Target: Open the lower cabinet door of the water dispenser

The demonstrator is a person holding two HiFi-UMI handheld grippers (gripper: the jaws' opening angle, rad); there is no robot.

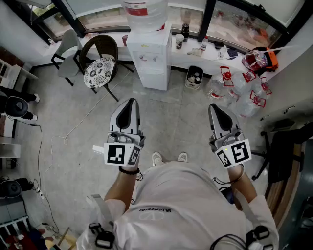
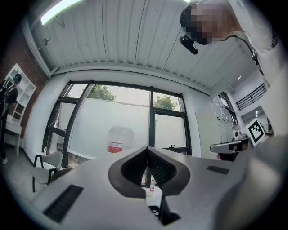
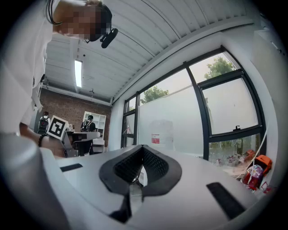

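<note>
The left gripper (image 1: 129,103) and the right gripper (image 1: 215,108) are held side by side in front of the person, both aimed toward twelve o'clock in the head view; there the water dispenser (image 1: 149,51) stands against the window ledge (image 1: 205,53), well apart from either tool; its lower cabinet door (image 1: 155,78) looks closed, so the task seems not yet begun.

The likeliest trouble is in the approach and the pull: no handle or free edge of the door can be made out from here, so a gripper could arrive on the wrong side and slide off the panel; a hard tug could rock the big bottle (image 1: 145,14) seated on top; the chair (image 1: 100,63) at the dispenser's nine o'clock and the small bin (image 1: 194,77) at its three o'clock crowd the space, and a swinging door or a careless step might knock either one; the loose water bottles (image 1: 230,90) lie further toward three o'clock.

Both tools are pressed together and empty; in the left gripper view the dark ribbed pads (image 2: 135,167) meet in a single line with nothing between them; the right gripper view shows the same, touching nothing.
</note>
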